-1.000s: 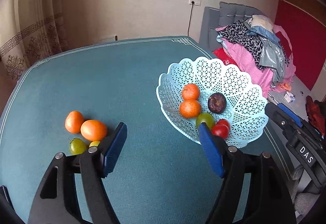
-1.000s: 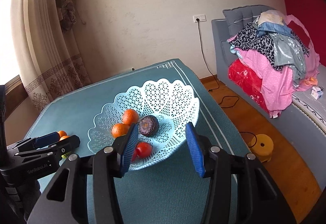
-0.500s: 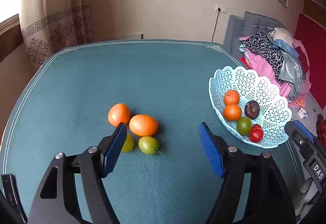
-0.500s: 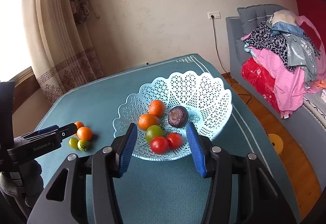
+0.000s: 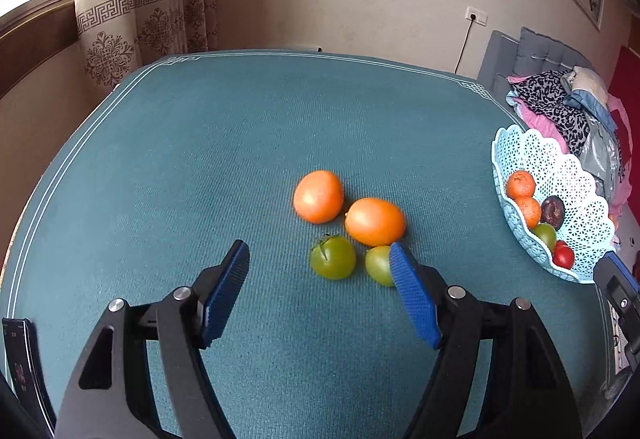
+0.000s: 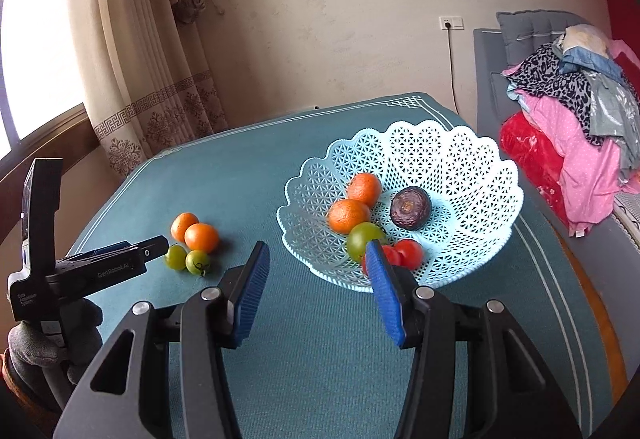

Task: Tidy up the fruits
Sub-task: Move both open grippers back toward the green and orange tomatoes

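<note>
Since the earlier frames we've swung the left claw away from the basket; it now hangs over the four loose fruits: two orange tomatoes, two green tomatoes on the teal surface. Its jaws are spread, nothing gripped. Right claw is spread too, empty, at the basket's near rim. Six fruits sit in the basket.
</note>
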Tool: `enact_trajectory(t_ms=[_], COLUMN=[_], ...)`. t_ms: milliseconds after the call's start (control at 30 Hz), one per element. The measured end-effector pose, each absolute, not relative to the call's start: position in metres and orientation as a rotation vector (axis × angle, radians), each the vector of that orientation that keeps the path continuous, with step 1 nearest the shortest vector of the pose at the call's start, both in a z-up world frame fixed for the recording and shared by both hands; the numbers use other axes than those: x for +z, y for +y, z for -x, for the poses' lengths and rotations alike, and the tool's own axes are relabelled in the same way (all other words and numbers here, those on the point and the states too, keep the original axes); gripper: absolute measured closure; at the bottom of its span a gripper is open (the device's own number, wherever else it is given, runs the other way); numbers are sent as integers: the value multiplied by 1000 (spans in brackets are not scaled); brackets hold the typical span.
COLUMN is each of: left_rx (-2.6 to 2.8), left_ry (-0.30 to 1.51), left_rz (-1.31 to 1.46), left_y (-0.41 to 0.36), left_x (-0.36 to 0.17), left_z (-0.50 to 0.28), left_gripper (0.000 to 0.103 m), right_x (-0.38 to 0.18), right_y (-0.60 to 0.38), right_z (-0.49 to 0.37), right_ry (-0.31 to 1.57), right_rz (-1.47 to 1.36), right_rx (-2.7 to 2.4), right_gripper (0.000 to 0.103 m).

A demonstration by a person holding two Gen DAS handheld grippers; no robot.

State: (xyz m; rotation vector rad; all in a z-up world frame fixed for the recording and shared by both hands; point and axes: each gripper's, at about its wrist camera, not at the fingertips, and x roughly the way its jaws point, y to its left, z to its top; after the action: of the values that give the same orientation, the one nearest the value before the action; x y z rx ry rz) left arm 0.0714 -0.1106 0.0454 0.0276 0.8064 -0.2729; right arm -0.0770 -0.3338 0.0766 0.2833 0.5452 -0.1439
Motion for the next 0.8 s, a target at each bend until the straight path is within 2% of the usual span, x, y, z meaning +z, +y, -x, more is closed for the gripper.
enact_trajectory(t_ms=[467,800], left_rx=[-246,-154], left_ry=[864,847], left_rz=[-29,-3], left_y=[-103,-67], left_x=[19,31], left_z=[-88,-83], left_gripper=[29,29], right_x=[69,62], right_y=[-302,-295], right_z=[65,63], right_ry=[594,616], right_rz=[-249,-247], right_rx=[-72,-52], right_gripper=[52,52])
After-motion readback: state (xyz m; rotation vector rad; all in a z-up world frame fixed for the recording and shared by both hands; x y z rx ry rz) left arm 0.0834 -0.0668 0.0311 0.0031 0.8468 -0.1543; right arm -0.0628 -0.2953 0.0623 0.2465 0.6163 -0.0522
